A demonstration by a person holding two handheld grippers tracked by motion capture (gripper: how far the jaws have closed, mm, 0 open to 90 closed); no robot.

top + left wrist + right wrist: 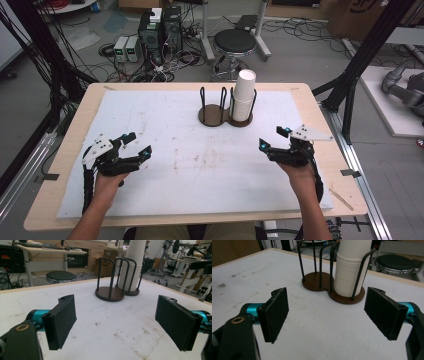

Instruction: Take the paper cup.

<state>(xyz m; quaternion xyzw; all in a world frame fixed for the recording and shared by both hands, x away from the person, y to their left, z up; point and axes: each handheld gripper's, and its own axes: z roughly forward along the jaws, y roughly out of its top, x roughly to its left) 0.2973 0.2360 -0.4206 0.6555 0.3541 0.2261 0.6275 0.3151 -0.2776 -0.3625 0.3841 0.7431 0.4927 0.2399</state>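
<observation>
We've grabbed nothing yet: both grippers, left (136, 144) and right (274, 138), gape empty; cups (243, 97) sit stacked in holder (220, 114), prob. untouched.

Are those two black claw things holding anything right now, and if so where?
Nothing. The left gripper and right gripper both have their fingers spread apart, nothing between them.

A black round stool (235, 41) stood on the floor beyond the table's far edge, with computer towers (160, 30) and tangled cables (150, 70) to its left.
</observation>
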